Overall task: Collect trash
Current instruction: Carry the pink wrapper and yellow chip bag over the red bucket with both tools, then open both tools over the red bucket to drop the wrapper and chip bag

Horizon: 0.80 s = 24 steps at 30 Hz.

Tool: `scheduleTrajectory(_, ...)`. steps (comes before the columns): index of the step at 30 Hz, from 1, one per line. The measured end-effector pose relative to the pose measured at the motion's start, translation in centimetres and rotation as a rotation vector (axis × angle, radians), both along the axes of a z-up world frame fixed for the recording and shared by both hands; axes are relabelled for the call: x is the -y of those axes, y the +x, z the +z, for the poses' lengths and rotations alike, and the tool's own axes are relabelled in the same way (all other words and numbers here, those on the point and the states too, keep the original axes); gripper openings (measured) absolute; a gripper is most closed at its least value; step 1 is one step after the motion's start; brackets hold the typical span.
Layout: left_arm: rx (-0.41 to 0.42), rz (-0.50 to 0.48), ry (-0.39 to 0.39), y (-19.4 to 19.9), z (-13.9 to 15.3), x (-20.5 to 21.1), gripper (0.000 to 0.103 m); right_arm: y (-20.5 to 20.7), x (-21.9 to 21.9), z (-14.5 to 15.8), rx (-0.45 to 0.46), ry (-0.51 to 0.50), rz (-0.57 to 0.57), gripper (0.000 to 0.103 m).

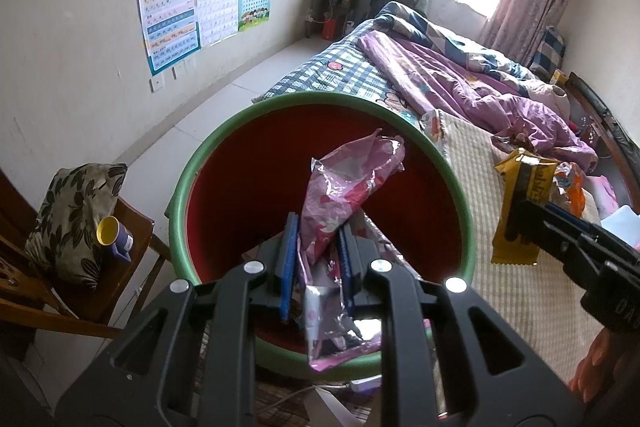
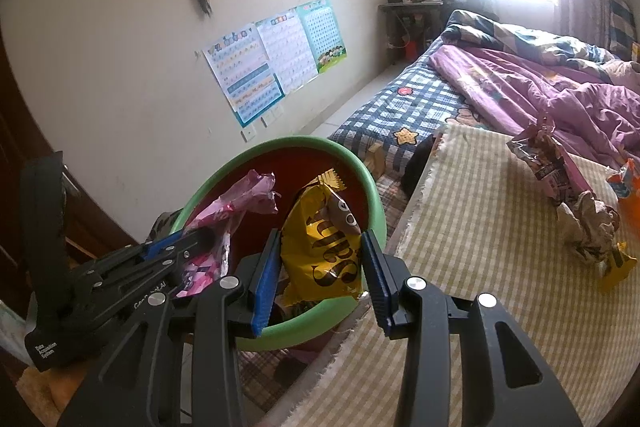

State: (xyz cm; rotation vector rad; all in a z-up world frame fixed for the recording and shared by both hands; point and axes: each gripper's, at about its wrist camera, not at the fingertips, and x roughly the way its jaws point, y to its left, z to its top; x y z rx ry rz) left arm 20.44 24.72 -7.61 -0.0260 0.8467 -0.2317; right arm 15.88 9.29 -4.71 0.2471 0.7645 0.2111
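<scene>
A green bin with a red inside (image 1: 188, 187) (image 2: 372, 195) stands by the bed's near edge. My left gripper (image 1: 318, 227) is shut on a pink foil wrapper (image 1: 352, 171) and holds it over the bin's mouth; the wrapper also shows in the right wrist view (image 2: 240, 199). My right gripper (image 2: 320, 251) is shut on a yellow snack bag (image 2: 320, 247) over the bin's right rim; the bag also shows in the left wrist view (image 1: 520, 203). More crumpled wrappers (image 2: 560, 187) and an orange one (image 2: 628, 187) lie on the checked mat (image 2: 480, 227).
The bed carries a purple quilt (image 1: 460, 83) and a plaid sheet (image 2: 400, 103). A wooden chair (image 1: 132, 227) at the left holds a leaf-print cushion (image 1: 68, 211) and a yellow cup (image 1: 110, 231). Posters (image 1: 180, 11) hang on the wall.
</scene>
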Motion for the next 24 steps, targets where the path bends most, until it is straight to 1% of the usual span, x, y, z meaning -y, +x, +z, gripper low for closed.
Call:
scheduleTrajectory(8, -0.011, 0.002, 0.008, 0.9, -0.8, -0.1, 0.018, 0.8, -0.5, -0.5, -0.005, 0.001, 0.014, 0.040)
scheduleTrajectory(12, -0.023, 0.004, 0.017, 1.2, -1.2, 0.1, 0.018, 1.2, -0.6, -0.7, -0.012, 0.021, 0.020, 0.041)
scheduleTrajectory(14, -0.023, 0.014, 0.022, 1.3, -1.4, 0.0, 0.019, 1.4, -0.5, -0.9, -0.016, 0.032, 0.026, 0.044)
scheduleTrajectory(15, -0.025, 0.020, 0.018, 1.3, -1.5, -0.1, 0.026, 1.4, -0.4, -1.0, -0.015, 0.037, 0.020, 0.051)
scheduleTrajectory(16, -0.026, 0.028, 0.014, 1.4, -1.4, -0.2, 0.035, 1.4, -0.3, -1.0, -0.012, 0.042, 0.016, 0.055)
scheduleTrajectory(18, -0.023, 0.047, 0.001, 1.3, -1.5, -0.4, 0.043, 1.3, 0.1, -1.0, -0.013, 0.052, 0.010, 0.055)
scheduleTrajectory(21, -0.033, 0.053, -0.006, 1.0, -1.5, -0.3, 0.045, 0.6, 1.2, -0.9, -0.012, 0.062, -0.012, 0.057)
scheduleTrajectory(23, -0.034, 0.048, -0.011, 0.7, -1.3, 0.0, 0.050, 0.2, 2.0, -0.8, -0.010, 0.070, -0.031, 0.059)
scheduleTrajectory(24, -0.025, 0.045, -0.012, 0.2, -1.1, 0.4, 0.056, -0.3, 2.9, -0.8, -0.011, 0.078, -0.048, 0.059)
